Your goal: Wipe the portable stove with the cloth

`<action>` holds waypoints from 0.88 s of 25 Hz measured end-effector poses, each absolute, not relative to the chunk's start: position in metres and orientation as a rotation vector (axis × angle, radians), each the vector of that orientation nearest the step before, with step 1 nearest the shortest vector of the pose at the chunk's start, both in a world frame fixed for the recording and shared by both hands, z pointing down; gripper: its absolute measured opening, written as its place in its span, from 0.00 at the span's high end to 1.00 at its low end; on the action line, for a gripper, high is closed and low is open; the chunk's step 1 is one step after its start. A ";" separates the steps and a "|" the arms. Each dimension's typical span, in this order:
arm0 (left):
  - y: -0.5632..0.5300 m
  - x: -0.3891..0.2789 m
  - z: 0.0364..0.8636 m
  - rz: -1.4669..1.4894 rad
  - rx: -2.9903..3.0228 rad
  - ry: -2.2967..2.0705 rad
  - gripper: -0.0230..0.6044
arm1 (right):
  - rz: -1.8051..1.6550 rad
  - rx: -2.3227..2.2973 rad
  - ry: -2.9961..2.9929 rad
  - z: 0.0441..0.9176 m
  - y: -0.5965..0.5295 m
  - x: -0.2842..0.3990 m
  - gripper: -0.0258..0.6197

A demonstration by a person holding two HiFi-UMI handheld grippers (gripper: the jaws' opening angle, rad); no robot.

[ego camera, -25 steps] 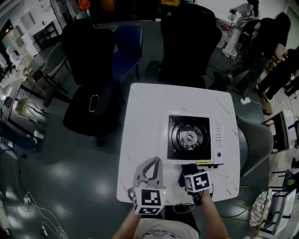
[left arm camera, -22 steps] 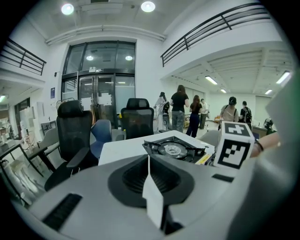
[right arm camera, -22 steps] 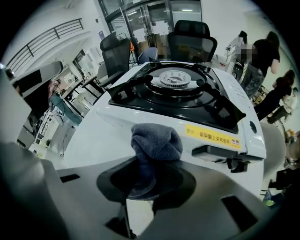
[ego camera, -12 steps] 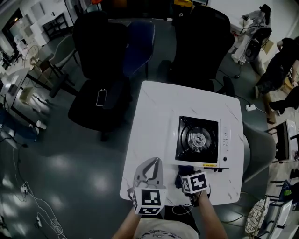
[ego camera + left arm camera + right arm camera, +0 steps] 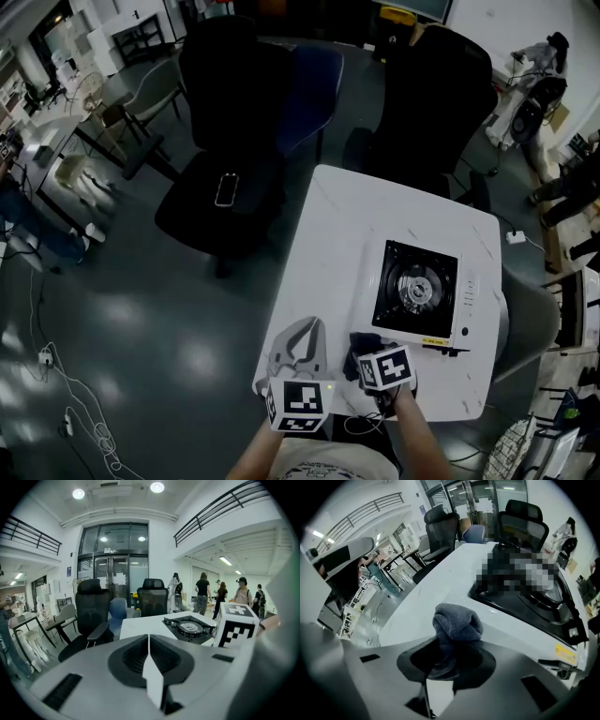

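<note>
The portable stove [image 5: 417, 295], white with a black burner top, sits at the right side of the white table [image 5: 347, 234]. My right gripper [image 5: 364, 347] is shut on a dark grey cloth [image 5: 359, 343] just off the stove's near left corner. In the right gripper view the cloth [image 5: 457, 620] bulges out of the gripper [image 5: 447, 660], and the stove [image 5: 534, 604] lies close ahead to the right. My left gripper [image 5: 302, 325] hovers at the table's front left, shut with nothing in it. From the left gripper [image 5: 149, 641] the stove [image 5: 190, 627] shows ahead on the right.
Two black office chairs [image 5: 230, 141] [image 5: 441, 94] and a blue one [image 5: 314, 80] stand at the table's far side. A phone [image 5: 226, 188] lies on the left chair's seat. A thin cable [image 5: 361, 422] hangs at the table's front edge. People stand far right [image 5: 204, 592].
The head view has swung, so the table and stove now sit further right and lower in it. Both grippers stay near the table's front edge, the cloth still held.
</note>
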State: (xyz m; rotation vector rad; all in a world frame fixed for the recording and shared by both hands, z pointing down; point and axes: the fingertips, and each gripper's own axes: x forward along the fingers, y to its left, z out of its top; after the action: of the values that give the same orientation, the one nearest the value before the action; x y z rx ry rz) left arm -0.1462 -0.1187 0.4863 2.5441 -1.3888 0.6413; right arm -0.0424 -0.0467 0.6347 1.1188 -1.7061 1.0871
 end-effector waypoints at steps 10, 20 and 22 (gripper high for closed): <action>-0.124 -0.179 0.481 0.619 2.496 -1.476 0.93 | 1.084 1.047 -1.816 0.622 -0.062 -0.090 0.80; -0.130 -0.197 0.470 0.589 2.478 -1.532 0.93 | 0.972 1.169 -2.107 0.542 -0.100 -0.137 0.80; -0.133 -0.199 0.468 0.582 2.477 -1.543 0.93 | 0.922 1.202 -2.147 0.528 -0.107 -0.139 0.80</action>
State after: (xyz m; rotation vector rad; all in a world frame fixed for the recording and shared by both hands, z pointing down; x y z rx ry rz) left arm -0.1991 -0.1330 0.4685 2.4767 -1.5428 0.5822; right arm -0.1388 -0.1066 0.5282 1.2018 -2.1469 0.9223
